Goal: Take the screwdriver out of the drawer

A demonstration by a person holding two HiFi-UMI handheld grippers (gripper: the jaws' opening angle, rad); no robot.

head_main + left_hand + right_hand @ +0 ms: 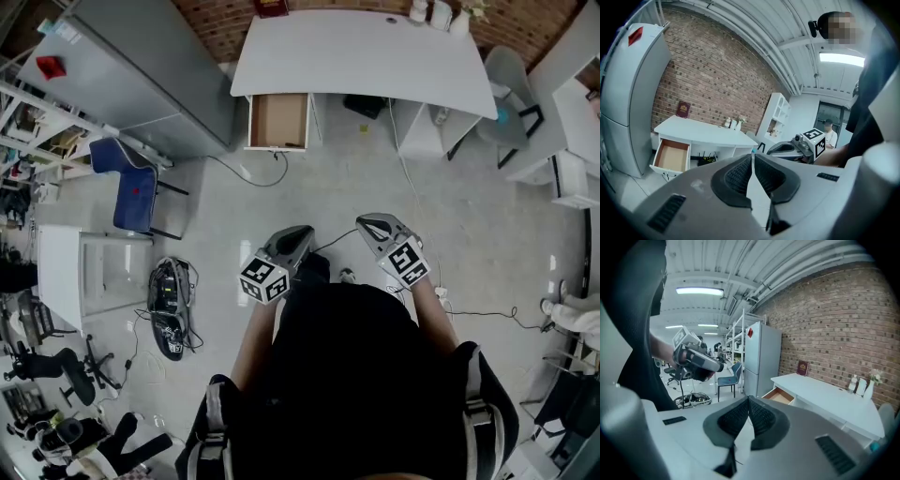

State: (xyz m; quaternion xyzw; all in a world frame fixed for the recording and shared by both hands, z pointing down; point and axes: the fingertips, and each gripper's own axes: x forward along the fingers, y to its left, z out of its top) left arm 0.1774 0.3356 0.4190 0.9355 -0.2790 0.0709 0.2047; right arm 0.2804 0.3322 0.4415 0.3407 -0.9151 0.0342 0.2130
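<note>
Two large things stand at the far left: a grey refrigerator [150, 75] against the brick wall [708, 70], and nearer, a blue chair [134, 183]. On the floor near the chair lies a dark bundle of gear with cables [170, 307].

Right of the refrigerator stands the white desk [361, 52], with its left-hand drawer [279, 117] pulled fully open towards the person. The drawer's brown bottom looks mostly bare. A thin dark shape [294, 144] lies along its near edge, too small to say whether it is the screwdriver. A red book [271, 7] stands at the desk's far edge, and a cable [258, 176] loops on the floor below the drawer.

Near the person, well apart from the desk, the left gripper [753, 155] is held out with its ribbed pads meeting at the tips and nothing between them. Just to its right, the right gripper [749, 398] is likewise closed and empty. Both point a little downward, towards the desk.

At the desk's far right corner stand small white bottles [431, 13].
</note>
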